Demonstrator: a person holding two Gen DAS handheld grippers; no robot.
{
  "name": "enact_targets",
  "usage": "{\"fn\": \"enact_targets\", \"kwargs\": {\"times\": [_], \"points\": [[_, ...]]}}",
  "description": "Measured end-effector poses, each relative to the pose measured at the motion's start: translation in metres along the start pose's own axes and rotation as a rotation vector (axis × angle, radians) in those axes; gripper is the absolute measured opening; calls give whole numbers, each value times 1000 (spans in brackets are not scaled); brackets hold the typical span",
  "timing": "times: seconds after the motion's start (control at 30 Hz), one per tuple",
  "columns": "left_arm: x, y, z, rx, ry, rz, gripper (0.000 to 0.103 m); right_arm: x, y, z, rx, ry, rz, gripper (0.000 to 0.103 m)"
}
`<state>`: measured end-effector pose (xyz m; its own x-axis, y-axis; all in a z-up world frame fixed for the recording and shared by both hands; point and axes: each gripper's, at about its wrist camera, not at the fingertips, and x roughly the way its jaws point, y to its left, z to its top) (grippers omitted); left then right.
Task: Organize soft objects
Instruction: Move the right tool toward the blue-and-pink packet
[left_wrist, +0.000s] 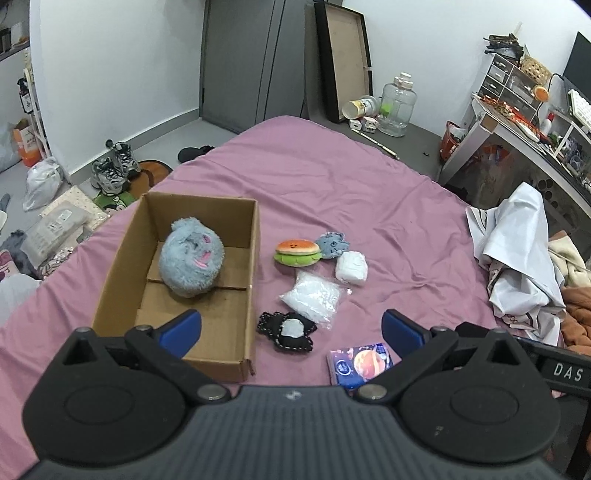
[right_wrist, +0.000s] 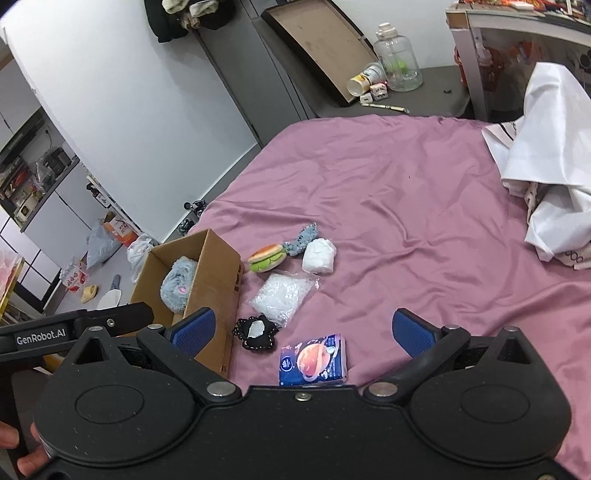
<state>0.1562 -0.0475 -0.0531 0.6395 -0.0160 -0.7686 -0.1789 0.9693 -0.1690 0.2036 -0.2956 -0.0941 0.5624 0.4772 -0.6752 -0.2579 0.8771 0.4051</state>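
A cardboard box (left_wrist: 122, 258) (right_wrist: 218, 266) stands on the pink bed with a fluffy blue-grey plush (left_wrist: 190, 258) (right_wrist: 177, 282) inside. To its right lie a burger plush (left_wrist: 297, 252) (right_wrist: 266, 257), a small blue plush (left_wrist: 333, 244) (right_wrist: 301, 240), a white soft bundle (left_wrist: 351, 267) (right_wrist: 319, 255), a clear bag of white filling (left_wrist: 312, 297) (right_wrist: 282, 295), a black patch with a pale centre (left_wrist: 288, 332) (right_wrist: 256, 332) and a blue tissue pack (left_wrist: 360, 363) (right_wrist: 314, 360). My left gripper (left_wrist: 291, 330) is open and empty above the black patch. My right gripper (right_wrist: 303, 328) is open and empty above the tissue pack.
White crumpled cloth (left_wrist: 517, 258) (right_wrist: 546, 147) lies on the bed's right side. A clear jug (left_wrist: 397, 103) (right_wrist: 397, 62) and a cup stand on the floor beyond the bed. Shoes (left_wrist: 114, 170) and bags lie on the floor at left. A cluttered desk (left_wrist: 524, 122) is far right.
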Motion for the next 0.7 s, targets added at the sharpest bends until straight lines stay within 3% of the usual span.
{"fn": "enact_targets", "kwargs": {"times": [0.5, 0.6, 0.7], "points": [[23, -17, -6, -23, -3, 7, 100, 29, -32, -12, 122, 90, -13, 103], [28, -19, -5, -35, -7, 4, 95, 36, -35, -15, 130, 113, -11, 101], [36, -19, -4, -60, 1, -7, 83, 45, -38, -17, 146, 138, -6, 94]]}}
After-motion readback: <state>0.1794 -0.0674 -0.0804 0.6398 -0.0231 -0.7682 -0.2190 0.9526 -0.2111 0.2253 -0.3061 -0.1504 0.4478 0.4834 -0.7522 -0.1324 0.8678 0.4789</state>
